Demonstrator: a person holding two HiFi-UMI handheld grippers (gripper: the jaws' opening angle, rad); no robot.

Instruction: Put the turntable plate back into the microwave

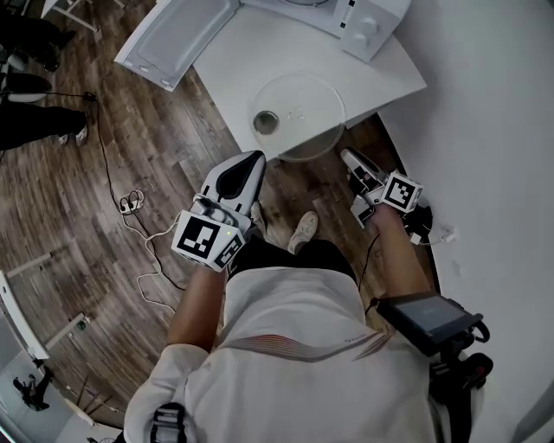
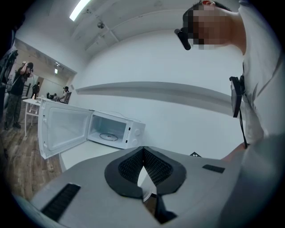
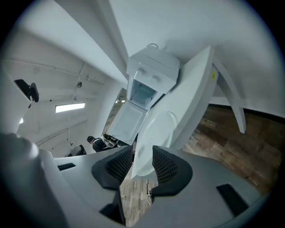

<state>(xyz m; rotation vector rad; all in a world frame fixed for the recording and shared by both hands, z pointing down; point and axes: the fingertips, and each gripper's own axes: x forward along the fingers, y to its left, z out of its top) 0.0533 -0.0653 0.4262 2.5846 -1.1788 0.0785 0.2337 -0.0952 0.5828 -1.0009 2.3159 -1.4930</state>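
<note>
left gripper [image 1: 256,159] low at our left, jaws closed tip to tip, nothing in them. right gripper [image 1: 348,157] just short of the table's near edge, jaws about half apart, gripping nothing. its own view shows a pale rounded edge between the pads; plate rim or table, we cannot tell.

glass turntable plate [image 1: 299,108] lies flat on the white table [image 1: 234,60], near rim overhanging the edge. we judge it heavy for its size, stiff, slick and breakable. the overhanging rim looks the place to pinch, top and bottom, better with a gripper at each side, kept level. a small round thing [image 1: 266,122] shows at its left part; what it is we cannot tell.

beyond, the microwave [image 1: 363,22], its door [image 1: 177,39] wide open to the left. we see nothing standing between plate and cavity; the cavity lip and door edge are what the plate could knock. cables [image 1: 130,208] on the floor at left, out of the way.
</note>
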